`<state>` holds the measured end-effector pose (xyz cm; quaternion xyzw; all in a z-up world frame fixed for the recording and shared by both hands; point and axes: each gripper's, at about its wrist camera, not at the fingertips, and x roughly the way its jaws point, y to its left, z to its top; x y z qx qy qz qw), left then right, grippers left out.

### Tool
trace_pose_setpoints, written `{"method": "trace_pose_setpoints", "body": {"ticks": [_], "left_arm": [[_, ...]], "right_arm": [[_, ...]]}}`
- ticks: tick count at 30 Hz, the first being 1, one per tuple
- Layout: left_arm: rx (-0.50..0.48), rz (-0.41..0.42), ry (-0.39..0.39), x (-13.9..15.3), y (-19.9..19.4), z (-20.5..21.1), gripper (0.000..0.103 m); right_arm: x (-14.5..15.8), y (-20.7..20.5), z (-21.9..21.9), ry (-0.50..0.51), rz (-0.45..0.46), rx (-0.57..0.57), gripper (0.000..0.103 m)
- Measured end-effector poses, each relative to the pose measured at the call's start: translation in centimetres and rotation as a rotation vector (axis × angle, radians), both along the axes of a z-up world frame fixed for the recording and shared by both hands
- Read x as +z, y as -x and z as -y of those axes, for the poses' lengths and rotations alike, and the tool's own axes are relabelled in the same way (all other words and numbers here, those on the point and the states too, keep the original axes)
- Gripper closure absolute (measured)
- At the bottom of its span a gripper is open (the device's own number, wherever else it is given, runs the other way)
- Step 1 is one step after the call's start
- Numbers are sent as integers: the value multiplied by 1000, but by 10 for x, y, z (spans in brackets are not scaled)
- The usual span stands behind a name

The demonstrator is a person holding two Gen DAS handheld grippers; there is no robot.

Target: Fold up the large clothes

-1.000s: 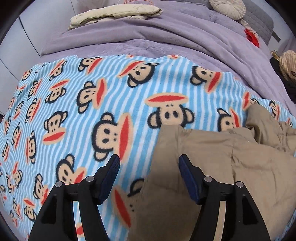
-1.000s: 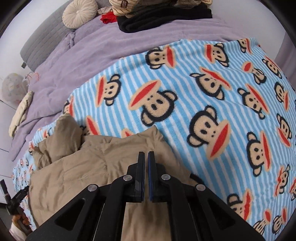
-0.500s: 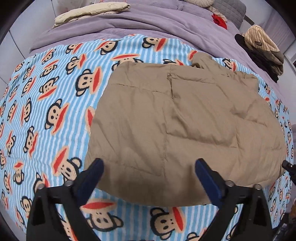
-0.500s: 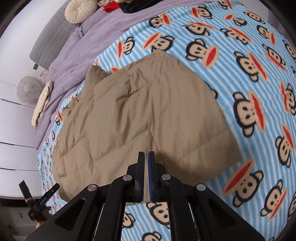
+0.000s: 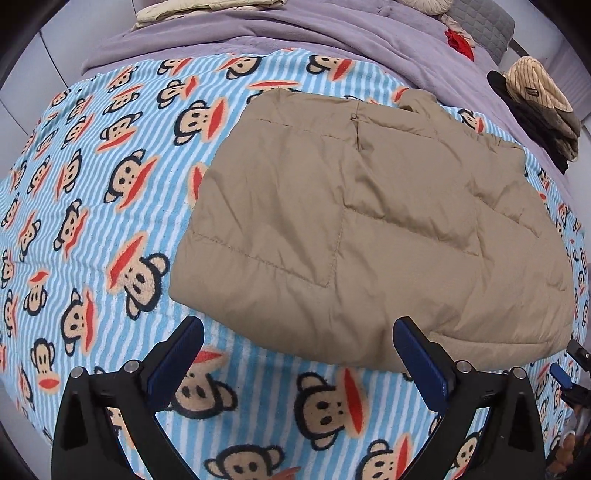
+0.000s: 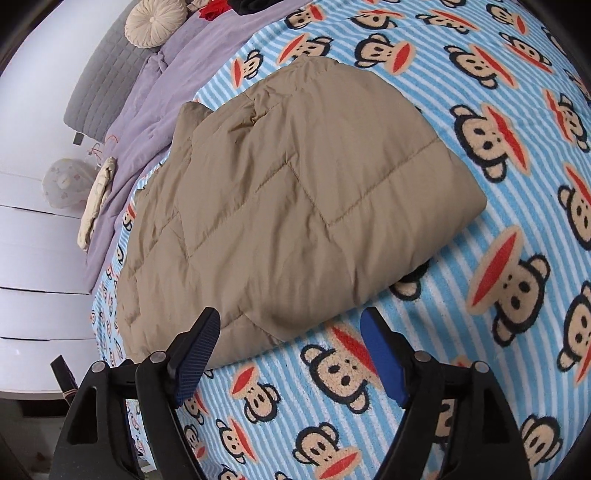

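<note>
A tan quilted jacket [image 5: 369, 229] lies folded into a rough rectangle on the blue striped monkey-print blanket [image 5: 92, 184]. It also shows in the right wrist view [image 6: 288, 206], with its collar toward the purple bedding. My left gripper [image 5: 297, 354] is open and empty, above the blanket just short of the jacket's near edge. My right gripper [image 6: 290, 343] is open and empty, above the jacket's near edge at its other side.
Purple bedding [image 5: 295, 33] lies beyond the blanket. Folded cream cloth [image 5: 207, 9] and a pile of dark and striped clothes [image 5: 535, 110] sit at the back. A round cushion [image 6: 155, 22] and grey headboard [image 6: 103, 85] are far off. White drawers [image 6: 33, 266] stand beside the bed.
My right gripper was shut and is now open. Both grippers pulled back from the jacket, which now lies folded on the blanket. The left stayed open.
</note>
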<state>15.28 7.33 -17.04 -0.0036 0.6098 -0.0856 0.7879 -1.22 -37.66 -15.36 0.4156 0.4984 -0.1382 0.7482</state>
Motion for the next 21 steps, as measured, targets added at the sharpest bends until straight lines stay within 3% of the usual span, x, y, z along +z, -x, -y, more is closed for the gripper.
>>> {"method": "trace_pose_setpoints", "body": {"ticks": [5, 6, 11, 13, 15, 21], "left_arm": [[-9, -19, -2, -8, 5, 1, 1], [-13, -28, 1, -10, 5, 1, 1], [-27, -26, 21, -11, 8, 4, 1], [-25, -42, 80, -13, 8, 1, 1], [-5, -61, 187, -18, 7, -7, 1], [185, -184, 525, -51, 5, -46, 1]], "right_arm": [[-15, 9, 0, -87, 25, -40, 13], [-18, 9, -1, -102, 29, -41, 0], [-27, 5, -8, -162, 55, -31, 0], [-30, 4, -9, -200, 70, -38, 0], [-35, 2, -10, -228, 56, -34, 0], [-51, 3, -7, -322, 82, -42, 0]]}}
